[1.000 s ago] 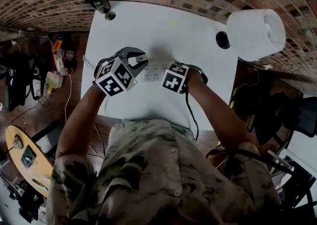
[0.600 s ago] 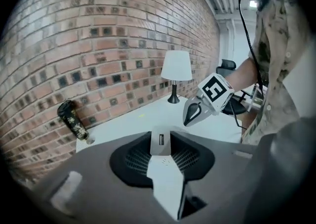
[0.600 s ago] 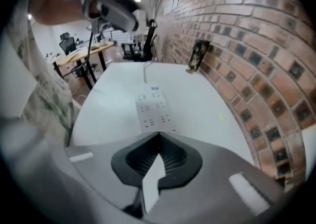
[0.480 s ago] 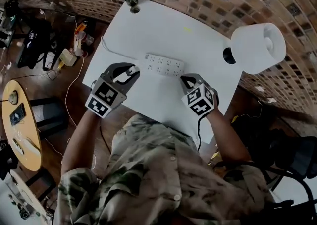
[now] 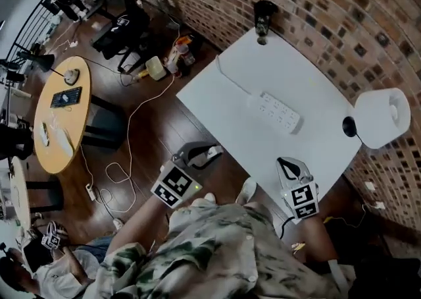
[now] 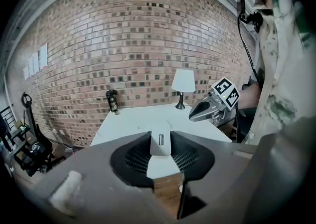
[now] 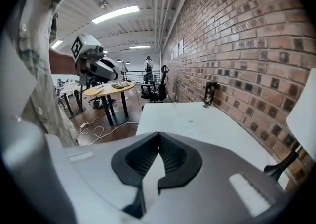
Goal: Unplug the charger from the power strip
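The white power strip [image 5: 276, 111] lies in the middle of the white table [image 5: 230, 103], its cord [image 5: 227, 75] trailing off the far-left edge. My left gripper [image 5: 214, 153] hangs over the floor just off the table's near edge. It is shut on a small white charger [image 6: 160, 144], which shows between its jaws, well away from the strip. My right gripper [image 5: 283, 162] hovers at the table's near edge with its jaws shut and nothing in them. In the left gripper view the right gripper [image 6: 196, 114] appears beside the table.
A white-shaded lamp [image 5: 381, 118] stands at the table's right end and a dark bottle [image 5: 264, 18] at its far corner by the brick wall [image 5: 316, 8]. A round wooden table [image 5: 62, 113], chairs and loose cables [image 5: 112, 179] are on the floor to the left.
Both grippers have drawn back from the power strip toward the person and risen. The left one carried the white charger away with it. The head view has swung left.
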The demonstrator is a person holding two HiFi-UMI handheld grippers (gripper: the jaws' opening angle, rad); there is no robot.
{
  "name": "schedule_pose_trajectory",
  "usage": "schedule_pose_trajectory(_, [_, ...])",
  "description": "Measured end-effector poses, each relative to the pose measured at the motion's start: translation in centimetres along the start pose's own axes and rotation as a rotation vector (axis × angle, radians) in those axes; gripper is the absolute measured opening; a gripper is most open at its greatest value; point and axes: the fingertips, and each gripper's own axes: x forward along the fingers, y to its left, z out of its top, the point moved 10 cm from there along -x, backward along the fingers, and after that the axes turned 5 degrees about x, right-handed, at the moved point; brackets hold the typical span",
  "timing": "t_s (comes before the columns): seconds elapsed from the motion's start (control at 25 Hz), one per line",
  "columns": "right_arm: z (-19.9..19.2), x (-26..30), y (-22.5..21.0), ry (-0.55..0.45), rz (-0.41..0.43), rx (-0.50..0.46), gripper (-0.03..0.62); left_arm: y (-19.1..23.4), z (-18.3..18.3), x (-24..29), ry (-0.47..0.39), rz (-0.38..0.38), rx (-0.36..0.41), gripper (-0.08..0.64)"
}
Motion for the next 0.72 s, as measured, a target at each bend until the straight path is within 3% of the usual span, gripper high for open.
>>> schedule_pose_trajectory(0.36, [1.5,-3.6,11.7,-0.162,-0.065,-0.003,0.008,-4.1,-6.8,-12.6,-0.124,0.085,-0.037,0.11])
schedule_pose_trajectory(0.56, [0.1,-5.5,15.7,-0.223,-0.08,0.029,0.008,-5.9,-10.6,-14.9,-0.107,0.083,-0.017,0.109])
schedule_pose_trajectory(0.72, [-1.5,-7.3,18.1,-0.238,-0.059,0.033,0.008,-8.3,-11.1,-15.8,-0.092,0.056,0.015,0.109])
